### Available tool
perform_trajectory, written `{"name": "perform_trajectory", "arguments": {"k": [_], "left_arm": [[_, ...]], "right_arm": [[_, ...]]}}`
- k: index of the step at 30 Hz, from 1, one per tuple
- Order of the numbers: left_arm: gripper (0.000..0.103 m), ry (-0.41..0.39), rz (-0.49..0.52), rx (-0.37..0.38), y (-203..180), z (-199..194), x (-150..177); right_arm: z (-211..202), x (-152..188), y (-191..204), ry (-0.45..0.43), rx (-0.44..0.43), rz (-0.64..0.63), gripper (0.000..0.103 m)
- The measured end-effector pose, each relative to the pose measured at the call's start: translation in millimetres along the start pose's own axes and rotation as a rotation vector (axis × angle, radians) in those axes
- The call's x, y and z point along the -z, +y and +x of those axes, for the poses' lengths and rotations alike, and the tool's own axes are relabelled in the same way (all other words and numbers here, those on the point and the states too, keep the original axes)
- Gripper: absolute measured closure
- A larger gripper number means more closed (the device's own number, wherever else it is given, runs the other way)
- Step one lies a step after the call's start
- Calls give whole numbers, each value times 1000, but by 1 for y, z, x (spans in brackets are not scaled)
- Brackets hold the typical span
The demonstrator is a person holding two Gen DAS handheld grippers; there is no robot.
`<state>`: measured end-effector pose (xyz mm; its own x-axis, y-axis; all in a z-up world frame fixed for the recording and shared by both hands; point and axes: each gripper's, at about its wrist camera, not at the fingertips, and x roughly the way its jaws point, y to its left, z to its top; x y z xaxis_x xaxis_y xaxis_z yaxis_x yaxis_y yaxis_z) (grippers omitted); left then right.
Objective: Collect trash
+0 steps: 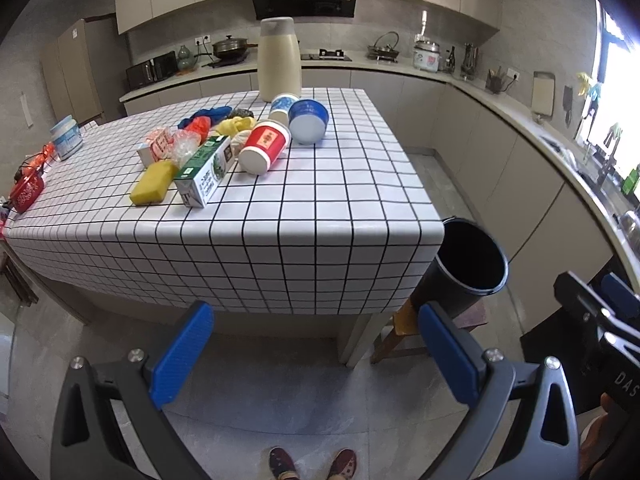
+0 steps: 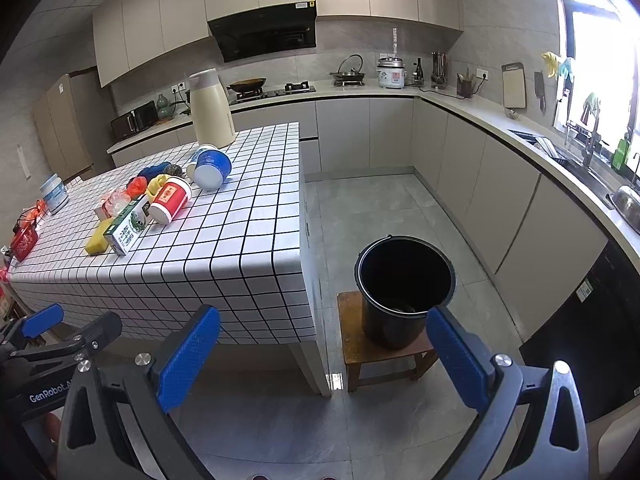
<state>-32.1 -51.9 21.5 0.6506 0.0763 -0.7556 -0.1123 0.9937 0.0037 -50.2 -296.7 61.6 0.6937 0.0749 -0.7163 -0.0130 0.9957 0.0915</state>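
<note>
Trash lies in a cluster on the white tiled table point(image 1: 320, 208): a red cup point(image 1: 265, 147) on its side, a blue tub point(image 1: 308, 121), a green-and-white milk carton point(image 1: 205, 171), a yellow sponge point(image 1: 154, 182), crumpled wrappers and bags point(image 1: 188, 136). A black bucket point(image 2: 405, 284) stands on a small wooden stool point(image 2: 356, 354) right of the table. My left gripper point(image 1: 314, 354) is open and empty, below the table's front edge. My right gripper point(image 2: 322, 358) is open and empty, in front of the bucket.
A tall cream thermos point(image 1: 279, 60) stands at the table's far edge. A white jar point(image 1: 67, 137) and red items point(image 1: 28, 190) sit at the table's left. Kitchen counters point(image 2: 540, 152) run along the back and right. The person's feet point(image 1: 312, 462) show on the grey floor.
</note>
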Motion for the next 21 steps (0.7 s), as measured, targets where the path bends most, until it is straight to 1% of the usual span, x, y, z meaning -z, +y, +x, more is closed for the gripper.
{"name": "perform_trajectory", "arguments": {"k": [2,4,6,10,13,21], "left_arm": [[0,38,27,-7,-4,4,1],[0,45,19,29,-3,4,3],[0,44,3,45,-1,3,4],[0,34,-5,33,3,1,1],[0,33,-19,42,4,1,-1],[0,106,-32,43,8,14,-1]], "right_arm": [[-1,0,0,-2,-3,-1,0],[-2,-1,0,-4,-4,-3,0],[-3,-1,0,-9,-5,-6,0],[-5,-2,0,-15,-6,-4,0],[-5,-2,0,-16,-9,-4,0],[-6,-3,1,-19,0,-12,0]]}}
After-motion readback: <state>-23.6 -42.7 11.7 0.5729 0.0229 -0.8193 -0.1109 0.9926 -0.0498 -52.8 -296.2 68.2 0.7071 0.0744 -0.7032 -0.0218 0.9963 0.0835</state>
